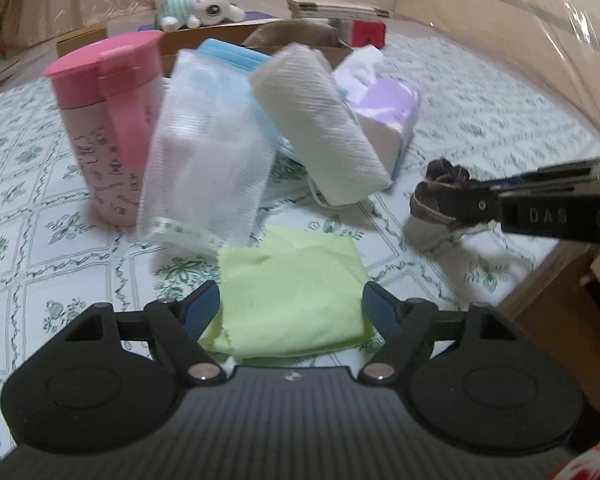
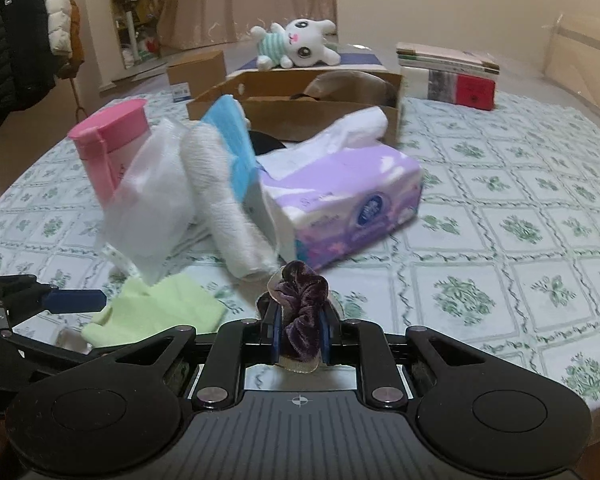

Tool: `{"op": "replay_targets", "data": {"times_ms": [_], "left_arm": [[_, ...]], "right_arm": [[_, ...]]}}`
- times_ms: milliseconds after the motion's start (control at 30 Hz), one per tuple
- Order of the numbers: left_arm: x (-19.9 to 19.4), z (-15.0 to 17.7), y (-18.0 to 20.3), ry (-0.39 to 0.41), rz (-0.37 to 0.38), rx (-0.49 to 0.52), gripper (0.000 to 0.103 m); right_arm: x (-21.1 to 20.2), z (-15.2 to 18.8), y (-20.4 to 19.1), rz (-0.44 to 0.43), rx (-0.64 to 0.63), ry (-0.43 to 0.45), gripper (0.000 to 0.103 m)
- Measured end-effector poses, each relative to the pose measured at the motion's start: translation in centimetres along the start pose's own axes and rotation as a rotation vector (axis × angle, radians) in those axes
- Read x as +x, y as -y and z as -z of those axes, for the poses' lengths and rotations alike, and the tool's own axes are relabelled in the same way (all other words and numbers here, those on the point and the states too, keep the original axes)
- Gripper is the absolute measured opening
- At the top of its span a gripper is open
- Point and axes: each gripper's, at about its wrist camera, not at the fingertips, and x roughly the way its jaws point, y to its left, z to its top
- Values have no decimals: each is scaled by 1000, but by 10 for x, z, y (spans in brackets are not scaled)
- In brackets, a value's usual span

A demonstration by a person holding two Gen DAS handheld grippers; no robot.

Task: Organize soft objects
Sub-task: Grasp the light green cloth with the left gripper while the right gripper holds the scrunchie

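A light green cloth lies flat on the flower-patterned bedspread. My left gripper hovers over the cloth's near end. It is open, with one blue pad on each side of the cloth. Its finger shows at the left of the right wrist view, beside the green cloth. My right gripper is shut on a dark purple velvet scrunchie. It is held above the bedspread, to the right of the cloth. The left wrist view also shows this scrunchie.
Behind the cloth stand a pink lidded cup, a white mesh pouch, a rolled pale towel and a purple tissue pack. Farther back are a cardboard box, a plush bunny and books.
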Motion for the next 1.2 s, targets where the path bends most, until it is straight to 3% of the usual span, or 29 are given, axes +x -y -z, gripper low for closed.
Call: {"op": "replay_targets", "data": {"times_ms": [267, 500, 567, 1200], "left_arm": [[12, 7, 5, -44, -38, 42, 56], [6, 6, 2, -58, -39, 49, 15], [2, 6, 1, -63, -37, 42, 8], [-79, -6, -24, 43, -102, -14, 6]], "right_arm": [[3, 2, 5, -4, 15, -6, 18], [0, 2, 4, -10, 18, 2, 18], [-2, 2, 3, -11, 17, 6, 18], [-31, -9, -14, -26, -6, 84, 18]]}}
